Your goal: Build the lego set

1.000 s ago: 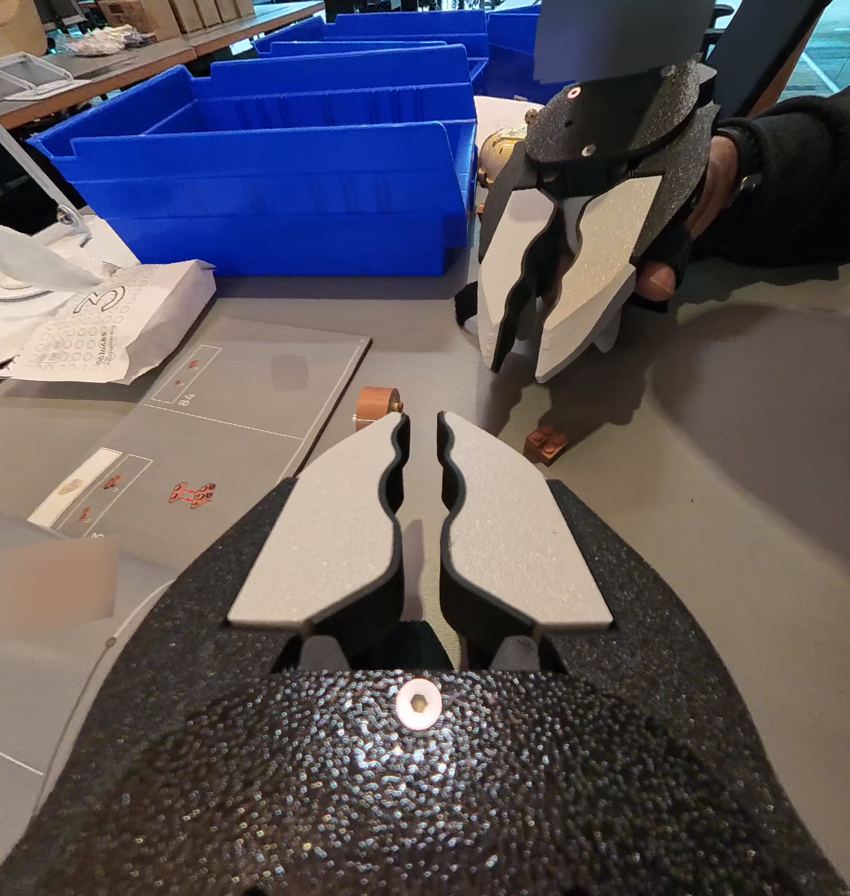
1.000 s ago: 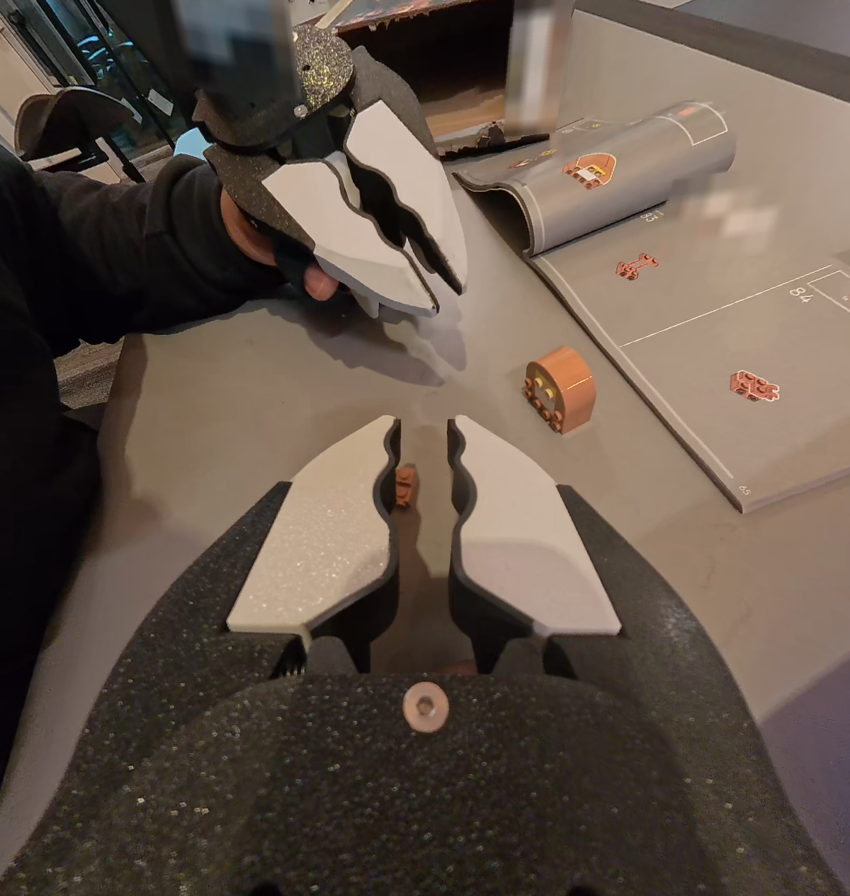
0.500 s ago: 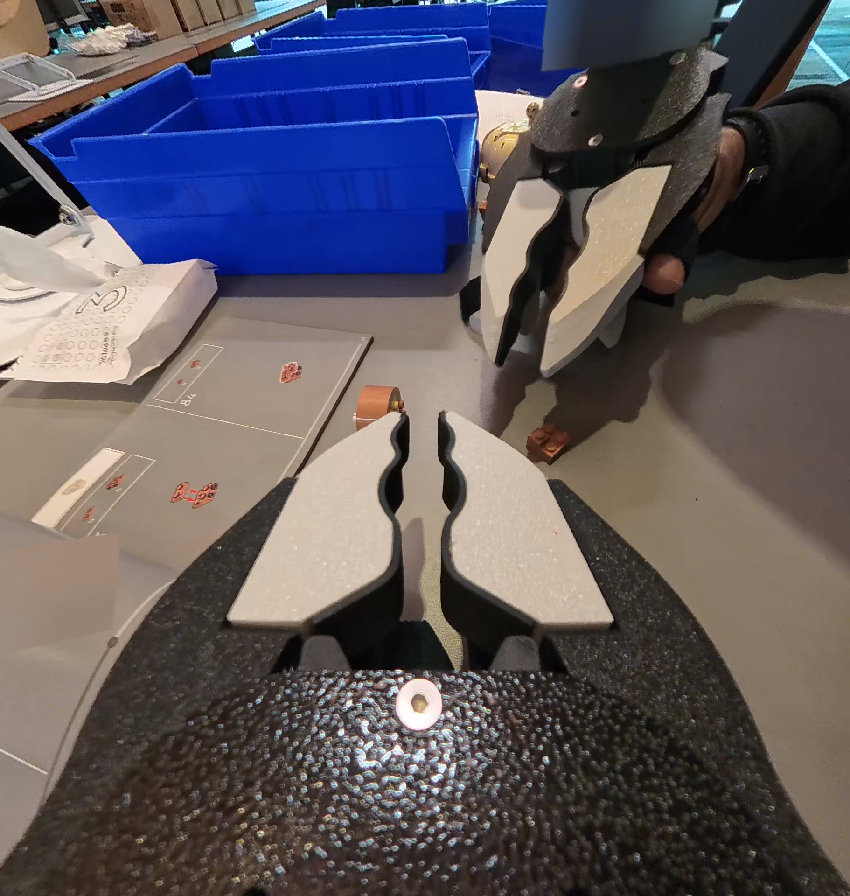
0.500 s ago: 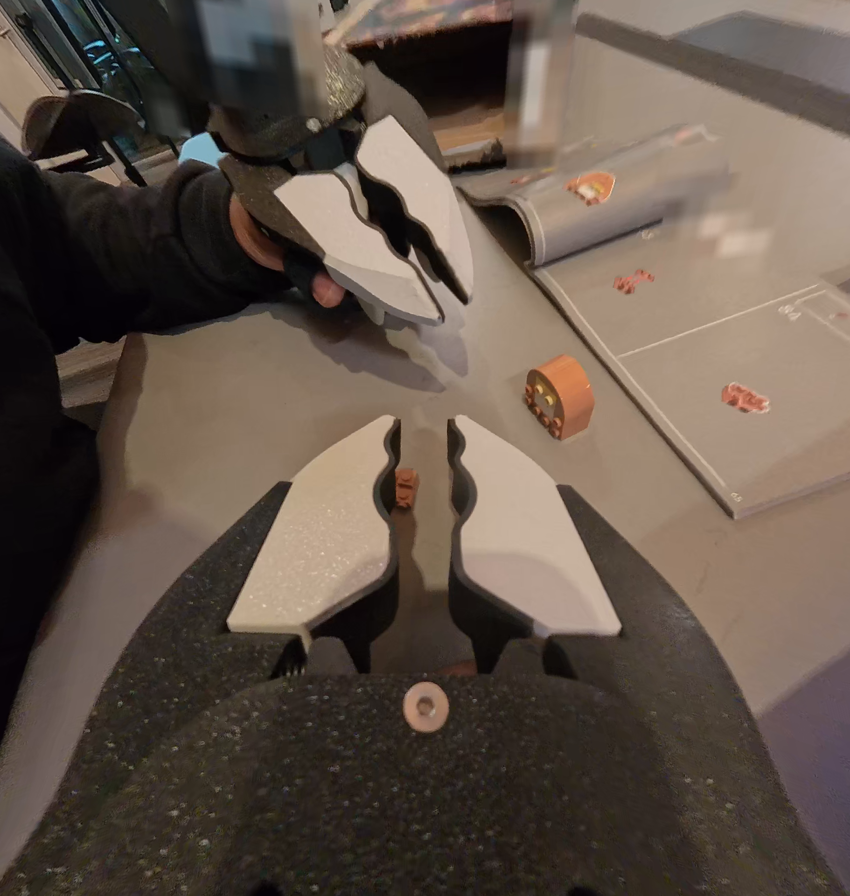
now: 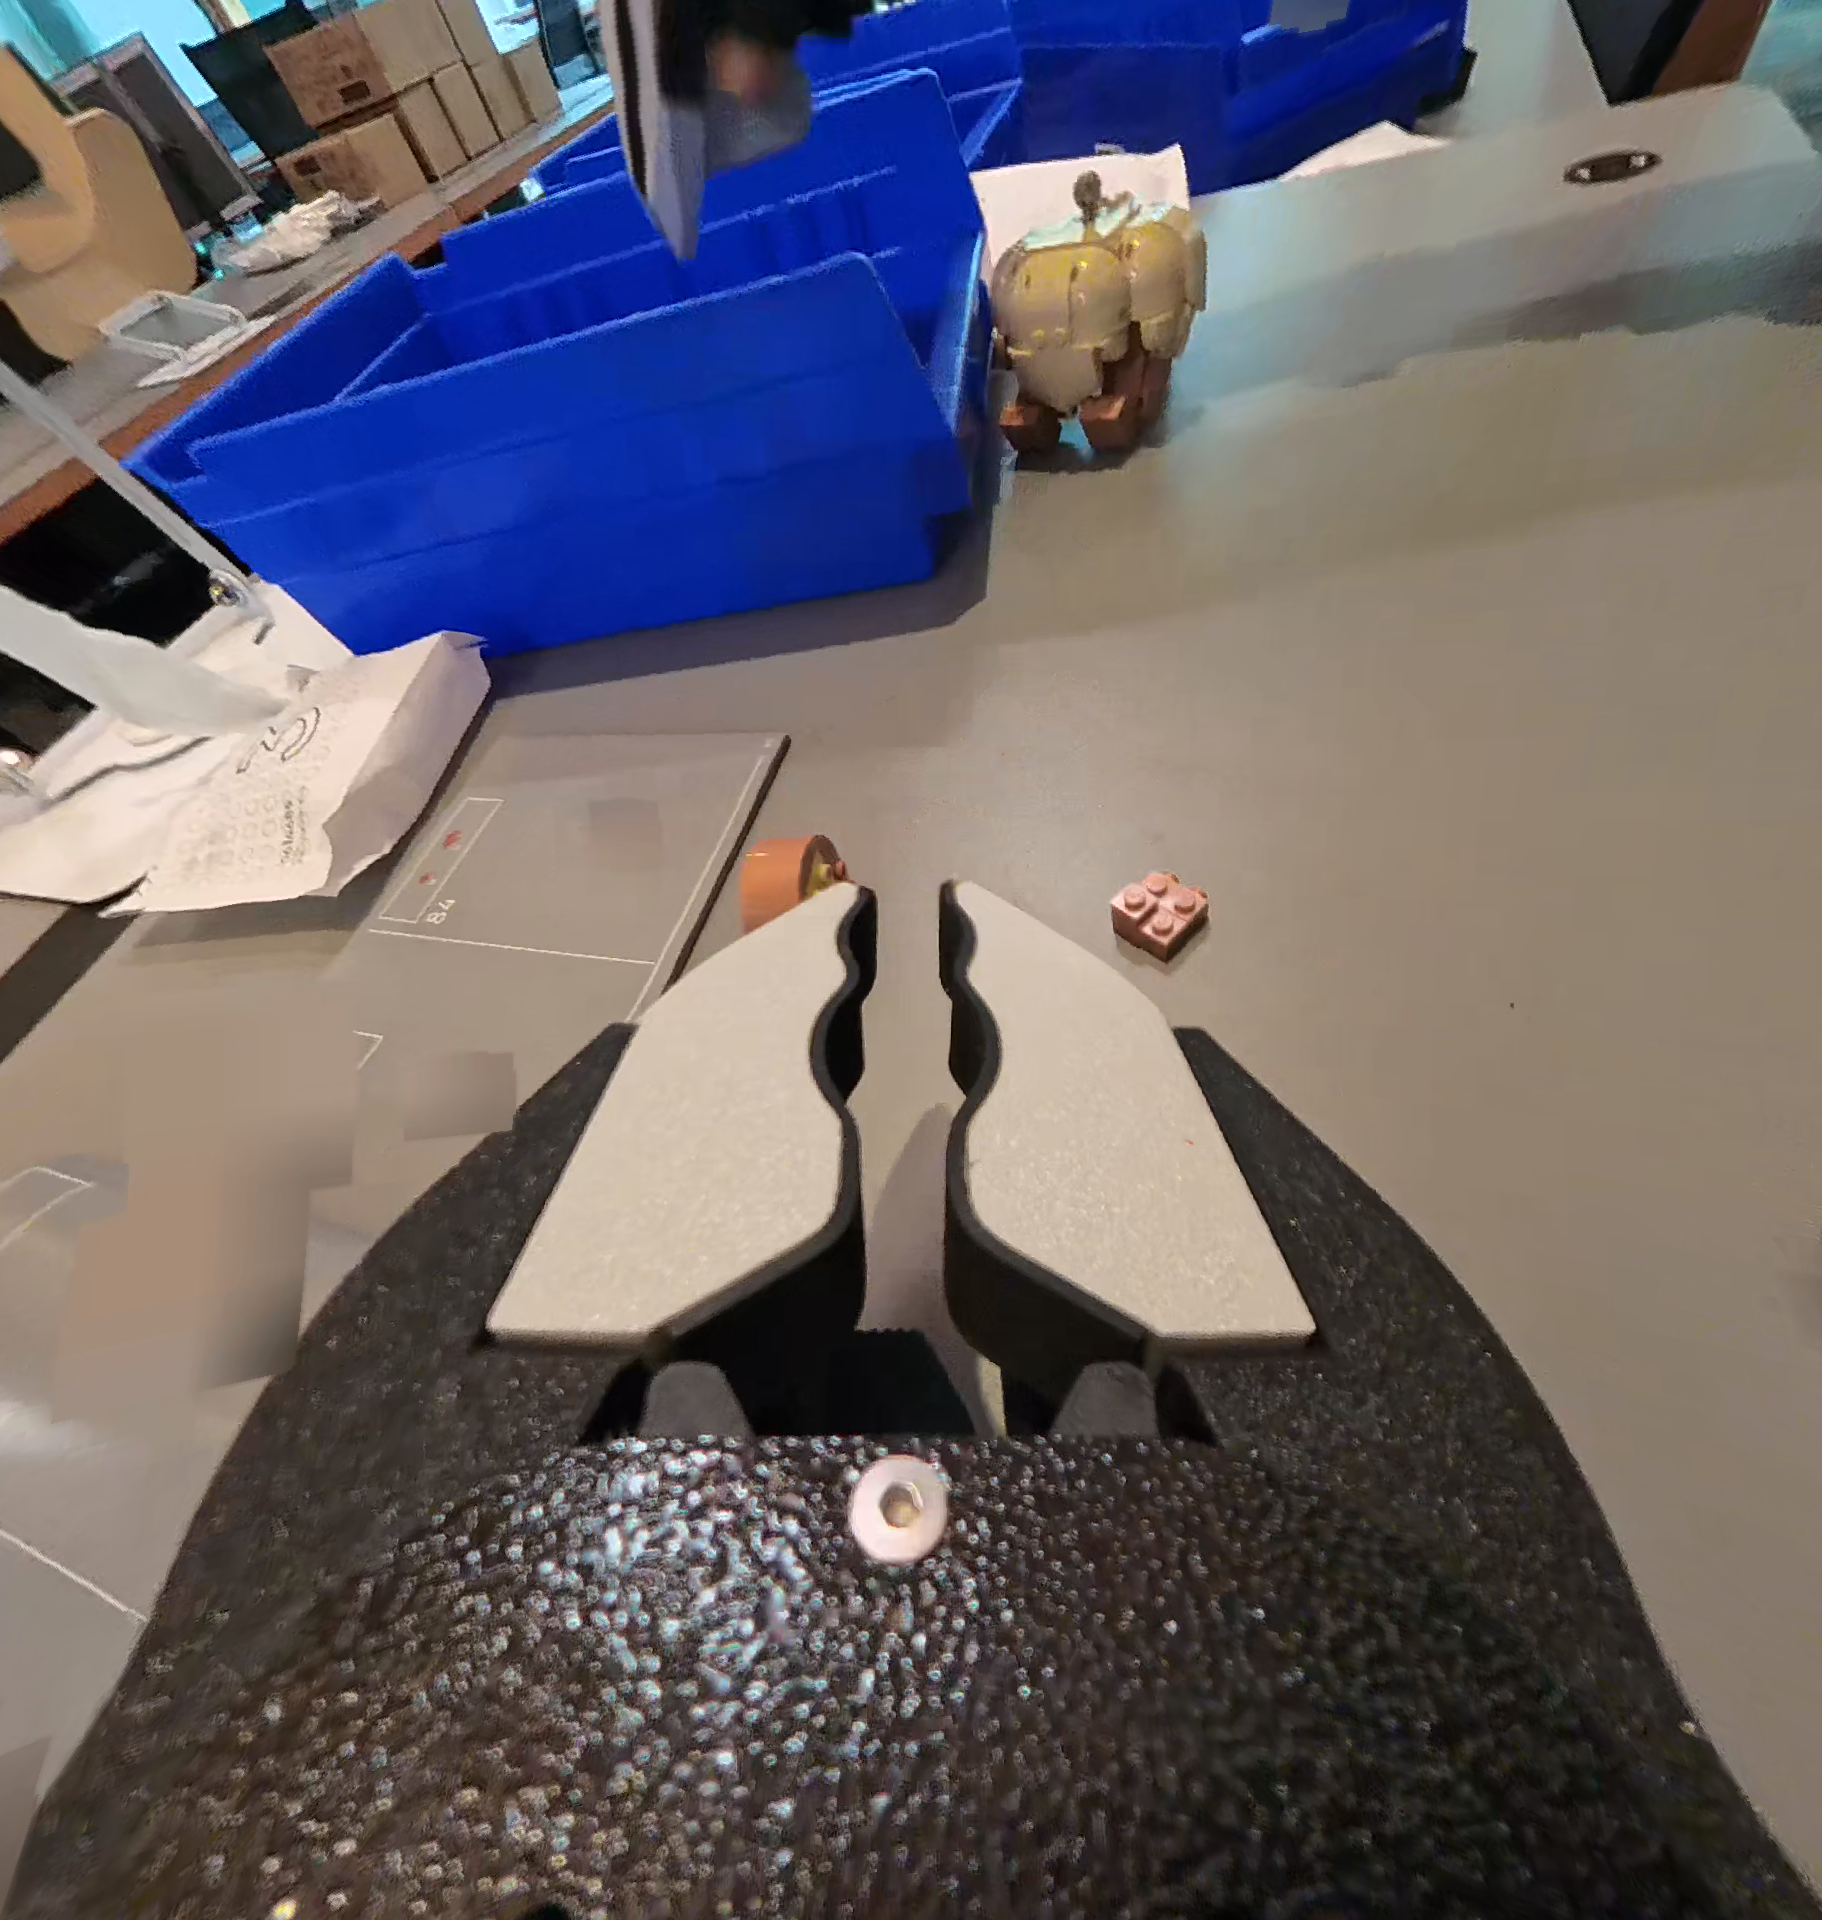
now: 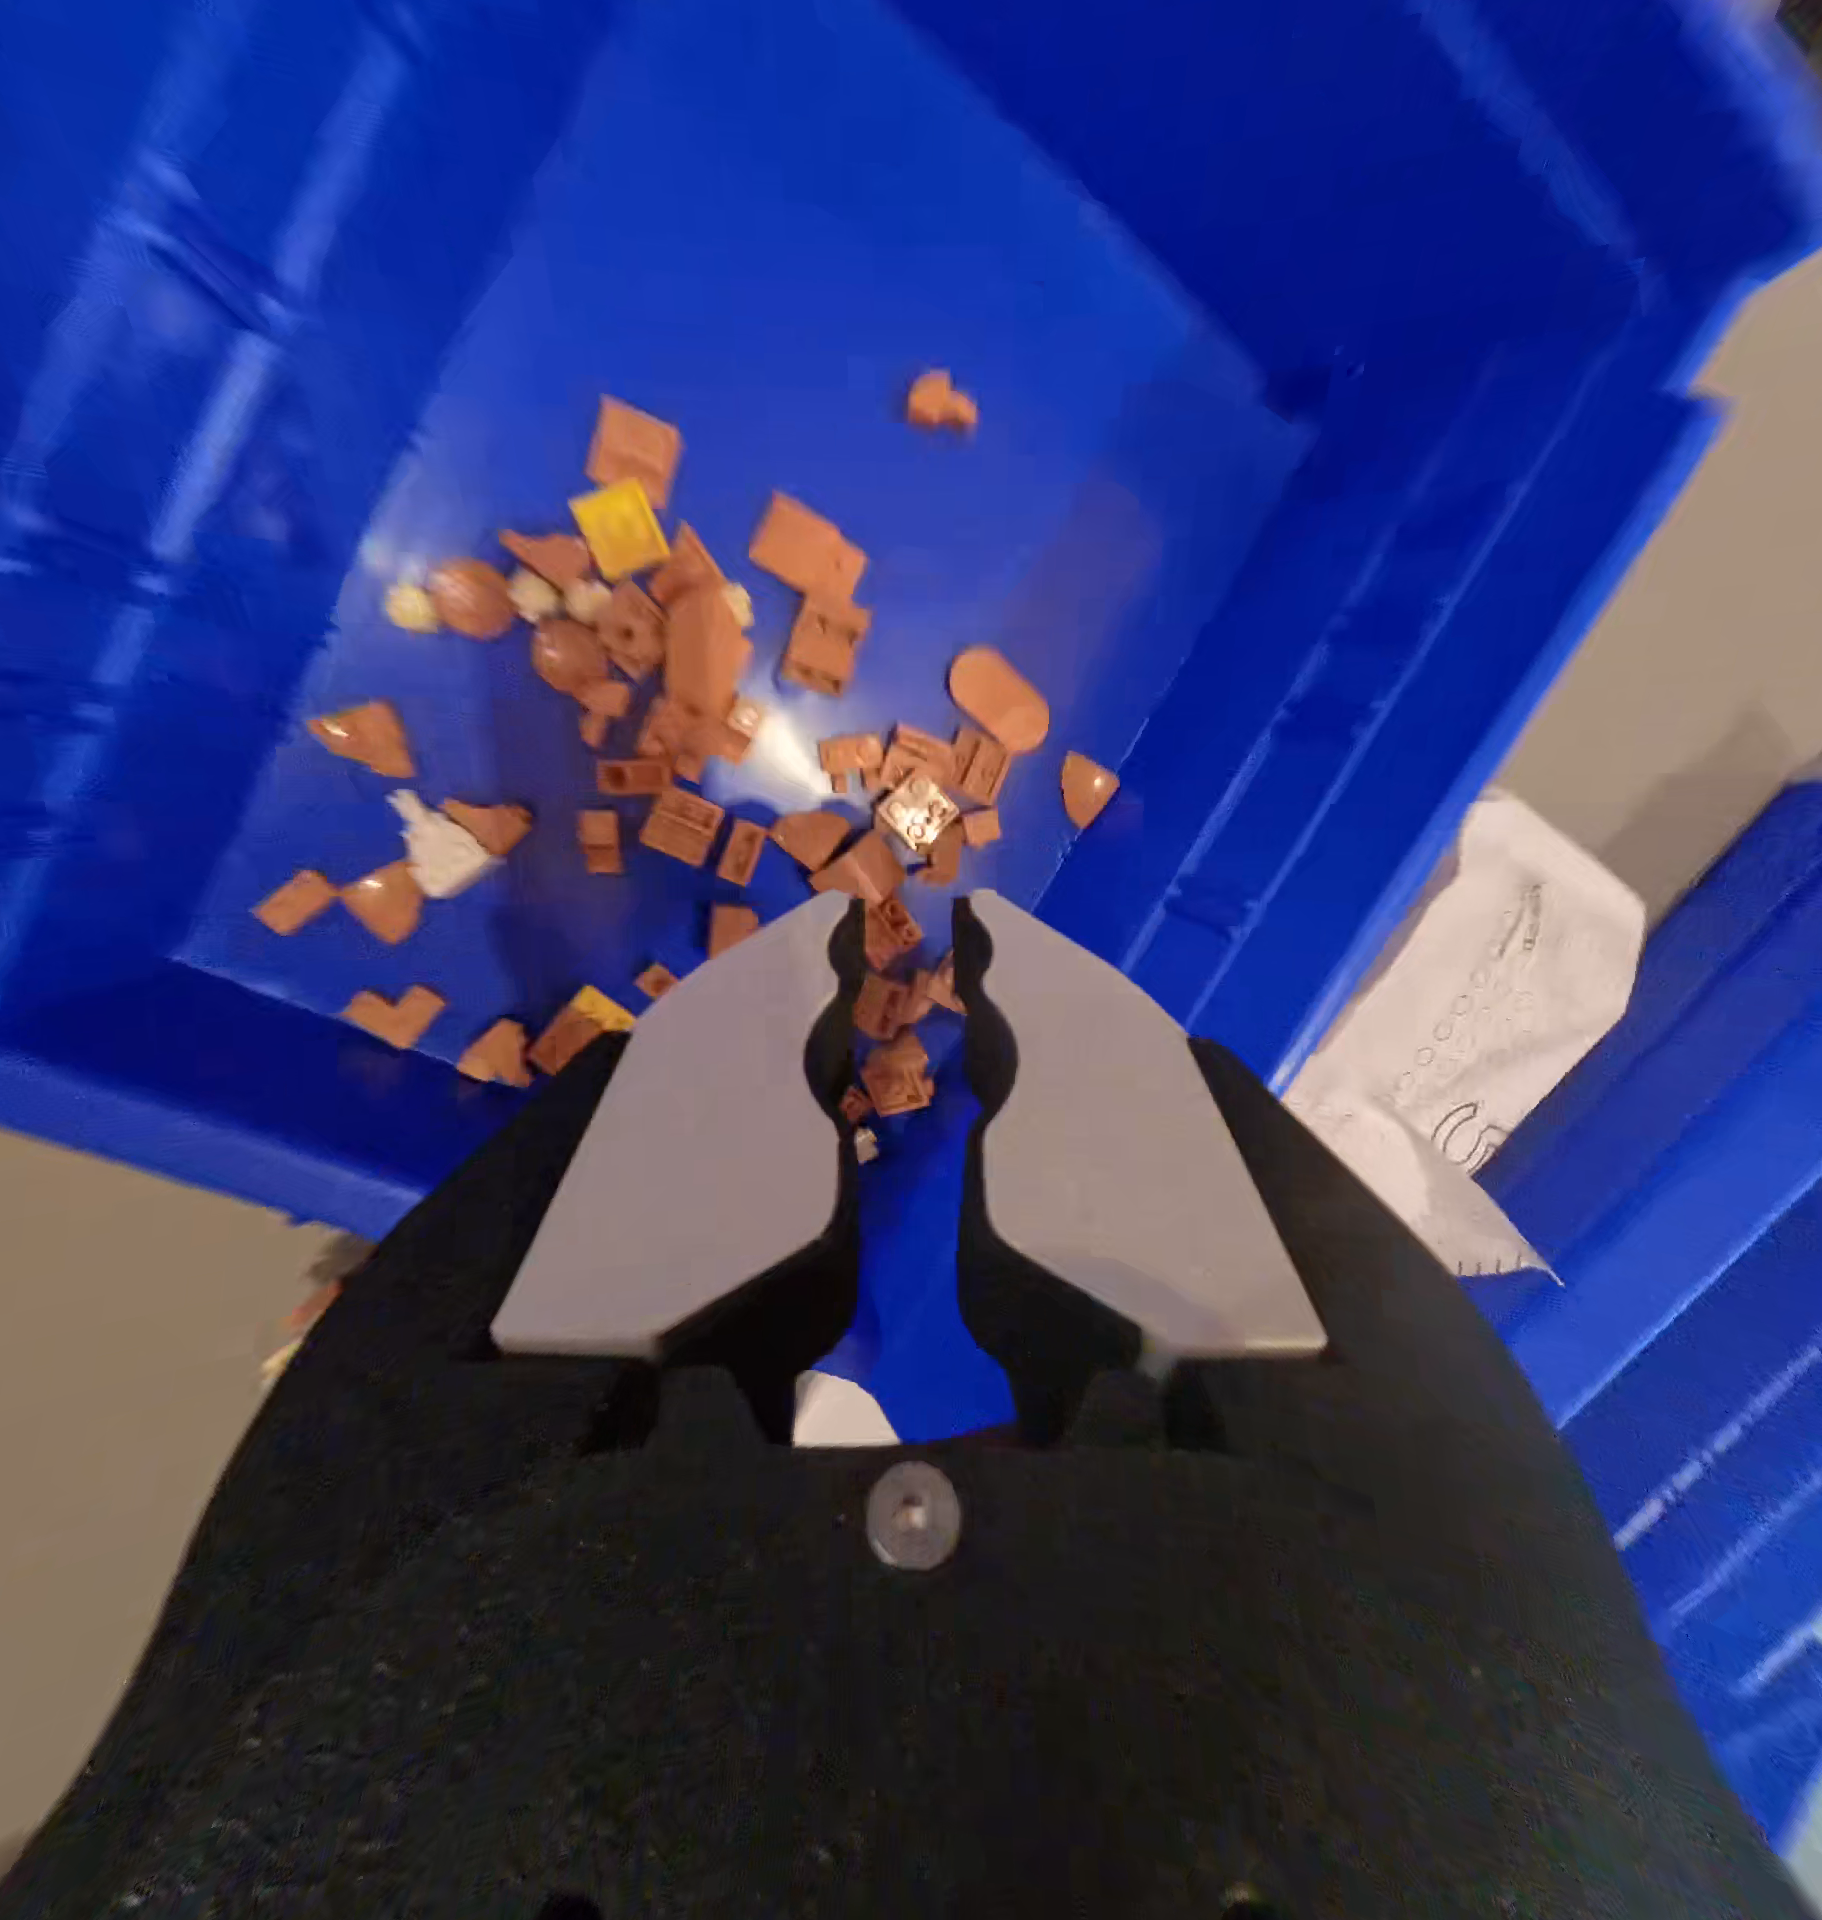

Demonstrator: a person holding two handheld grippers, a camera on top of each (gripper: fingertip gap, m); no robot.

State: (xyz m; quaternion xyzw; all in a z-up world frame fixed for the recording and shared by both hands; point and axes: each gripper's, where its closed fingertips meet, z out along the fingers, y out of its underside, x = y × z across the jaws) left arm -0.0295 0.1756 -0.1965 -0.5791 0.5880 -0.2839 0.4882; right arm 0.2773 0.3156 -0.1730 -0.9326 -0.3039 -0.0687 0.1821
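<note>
Blue bin (image 6: 1302, 312) fills my right view, orange-brown bricks (image 6: 699, 665) scattered on its floor; my right gripper (image 6: 909, 906) hangs above them, parted, gripping nothing. Left gripper (image 5: 905, 891), parted and bare, hovers over grey table (image 5: 1406, 727) between round brown piece (image 5: 777, 883) and small brown plate (image 5: 1158, 914).

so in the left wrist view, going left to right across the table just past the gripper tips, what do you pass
crumpled white paper bag → grey instruction booklet → round orange-brown brick piece → left gripper with a narrow empty gap → small pinkish-brown studded plate
</note>
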